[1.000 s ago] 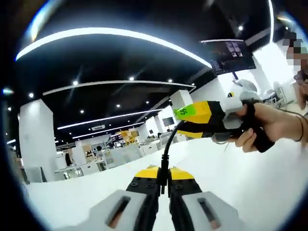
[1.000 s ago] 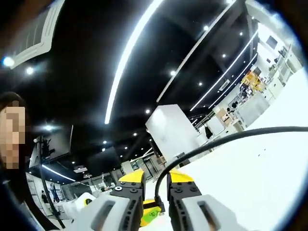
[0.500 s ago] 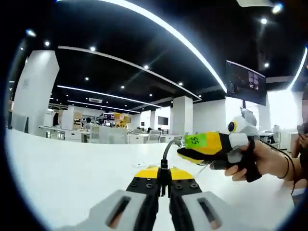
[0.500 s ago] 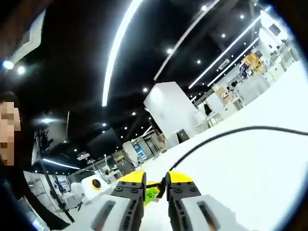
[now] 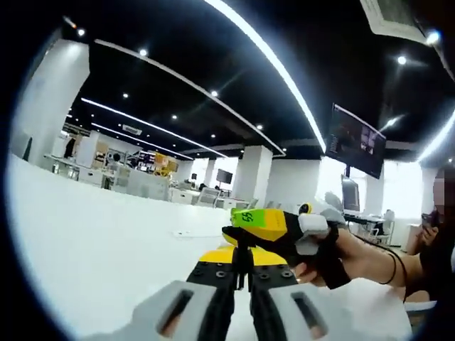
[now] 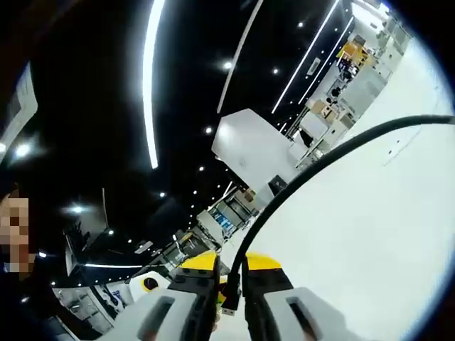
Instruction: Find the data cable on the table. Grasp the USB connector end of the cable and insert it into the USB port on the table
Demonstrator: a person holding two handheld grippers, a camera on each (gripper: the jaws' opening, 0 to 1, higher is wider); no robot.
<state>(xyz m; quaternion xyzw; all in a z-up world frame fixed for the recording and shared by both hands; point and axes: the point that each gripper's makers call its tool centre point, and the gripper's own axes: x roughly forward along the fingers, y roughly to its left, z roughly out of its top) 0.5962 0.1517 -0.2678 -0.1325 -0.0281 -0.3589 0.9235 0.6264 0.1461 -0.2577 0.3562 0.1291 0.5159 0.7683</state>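
Note:
In the left gripper view my left gripper is shut on a thin black data cable that stands up between its yellow-tipped jaws. Just above them, the right gripper, yellow and black with a green sticker, is held by a hand from the right, almost touching the left jaws. In the right gripper view my right gripper is shut on the same cable, which arcs away up to the right over the white table. A short end with a small connector hangs down between the jaws.
The white table stretches wide to the left in the left gripper view, with a small flat pale object lying far out on it. A person sits at the right edge. White pillars, desks and a dark ceiling with light strips lie beyond.
Both views have swung. The right gripper has come down and in toward the left jaws, so the cable between them is now very short. Both stay closed on the cable.

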